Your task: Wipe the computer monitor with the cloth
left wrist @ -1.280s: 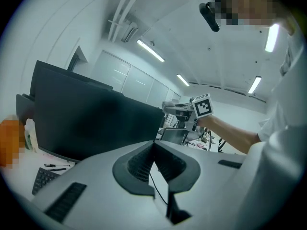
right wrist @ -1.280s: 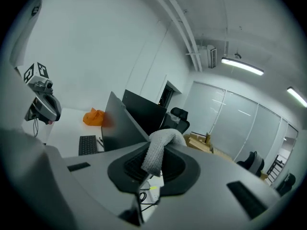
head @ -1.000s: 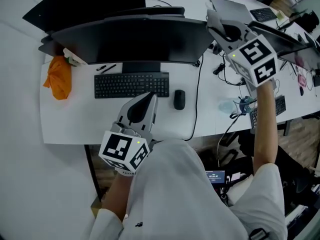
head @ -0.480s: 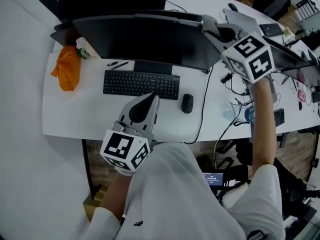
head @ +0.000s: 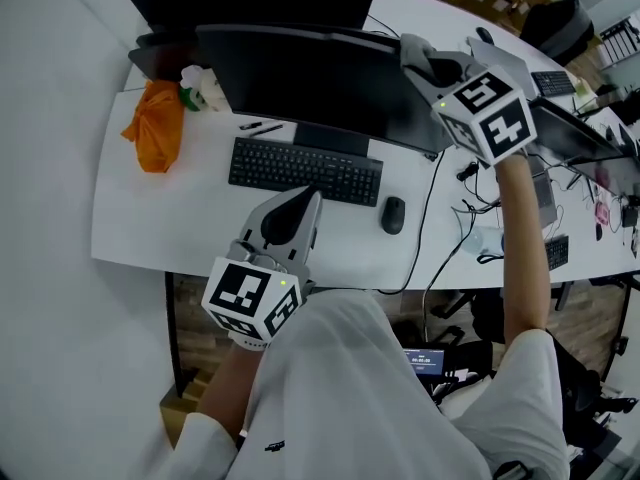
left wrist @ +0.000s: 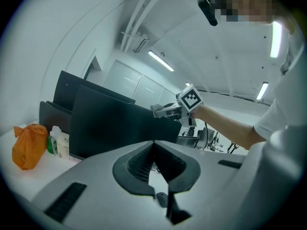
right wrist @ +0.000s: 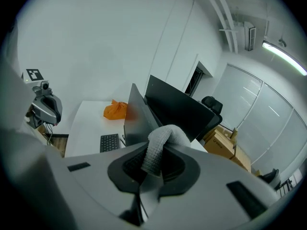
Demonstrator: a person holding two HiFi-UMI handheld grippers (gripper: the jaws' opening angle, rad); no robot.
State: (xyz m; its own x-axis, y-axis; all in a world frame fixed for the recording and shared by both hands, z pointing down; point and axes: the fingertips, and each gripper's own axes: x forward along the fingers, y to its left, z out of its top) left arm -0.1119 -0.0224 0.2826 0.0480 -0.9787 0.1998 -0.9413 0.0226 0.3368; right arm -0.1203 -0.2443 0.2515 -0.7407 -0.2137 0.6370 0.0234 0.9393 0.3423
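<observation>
Right gripper [head: 417, 54] nearer monitor [head: 320, 86], one cloth [right wrist: 161, 146]

Keyboard [head: 305, 171] and mouse [head: 393, 214] crowd the desk [head: 150, 218] below the monitor [head: 320, 83].

lit brightly and evenly from ceiling light strips [left wrist: 160, 61] far overhead, blown out to white glare at the far right. only faint, soft shadows on the white desk [head: 150, 218]; monitor [head: 320, 83] near black, detail lost. bent hard by fisheye and vignetted black at the edges in both gripper views. slightly soft on the grey cloth [right wrist: 160, 147] near the lens. sharp in the head view.
</observation>
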